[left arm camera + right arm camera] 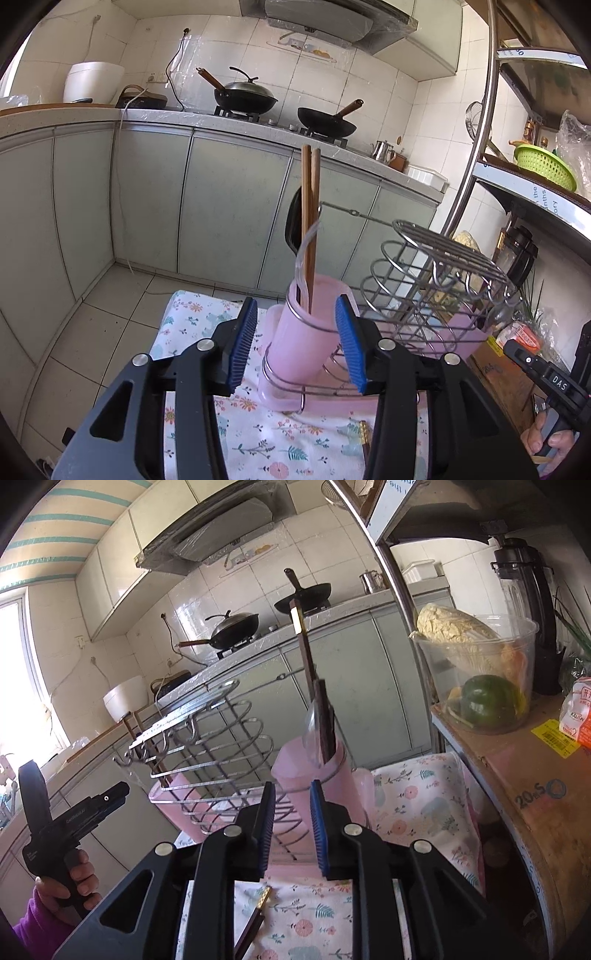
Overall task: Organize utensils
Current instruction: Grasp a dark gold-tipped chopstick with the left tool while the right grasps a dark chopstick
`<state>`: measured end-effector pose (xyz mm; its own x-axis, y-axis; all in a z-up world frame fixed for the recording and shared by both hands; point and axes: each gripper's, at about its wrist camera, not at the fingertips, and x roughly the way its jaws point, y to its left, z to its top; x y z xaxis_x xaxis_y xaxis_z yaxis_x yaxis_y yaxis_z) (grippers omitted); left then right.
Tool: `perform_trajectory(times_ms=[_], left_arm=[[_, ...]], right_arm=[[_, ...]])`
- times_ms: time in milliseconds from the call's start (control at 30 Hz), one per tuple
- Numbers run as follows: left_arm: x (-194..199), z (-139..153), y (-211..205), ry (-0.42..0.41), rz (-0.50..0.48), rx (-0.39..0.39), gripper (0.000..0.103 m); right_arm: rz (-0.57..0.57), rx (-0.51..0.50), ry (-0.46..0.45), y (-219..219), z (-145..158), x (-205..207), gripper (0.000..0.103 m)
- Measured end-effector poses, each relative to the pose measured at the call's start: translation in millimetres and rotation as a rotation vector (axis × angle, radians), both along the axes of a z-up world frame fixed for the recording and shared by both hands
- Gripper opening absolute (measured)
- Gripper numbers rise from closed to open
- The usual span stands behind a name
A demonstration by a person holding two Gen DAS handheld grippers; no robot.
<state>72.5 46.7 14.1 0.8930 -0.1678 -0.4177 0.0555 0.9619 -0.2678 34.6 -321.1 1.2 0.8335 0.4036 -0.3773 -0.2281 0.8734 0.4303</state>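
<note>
A: Left hand-held gripper point(301, 345) tilted slightly downward, blue pads spread, nothing pinched. Pink cup point(308, 328) just ahead between the pads, not touched.

B: Right hand-held gripper point(292, 829) angled down likewise, pads apart with a narrower gap, pinching nothing. Second pink cup point(314, 775) just beyond the tips, holding dark chopsticks point(308, 664) and a clear spoon point(314, 723).

A: Wooden chopsticks point(310, 214) upright in the left-side cup. Wire rack point(436, 280) around both cups, on the floral cloth point(258, 435) over the surface.

B: Readable: "DAS" on the right handle, "20" on the cardboard box point(524, 775). One dark chopstick point(255, 919) lying on the cloth, under the right pads.
</note>
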Motion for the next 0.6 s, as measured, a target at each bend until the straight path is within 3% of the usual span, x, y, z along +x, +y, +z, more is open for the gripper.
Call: perform_trajectory(times_ms=[300,600], left_arm=[[-19.0,-21.6,-25.7,0.104,-0.107,0.072,0.044],[-16.9,-62.6,-69.0,0.304,-0.259,0.122,0.044]], right_arm=[[0.013,-0.1,0.109,16.2,-23.0,-12.5,0.027],[0.013,-0.061,0.258,5.6,-55.6,-18.3,0.027]])
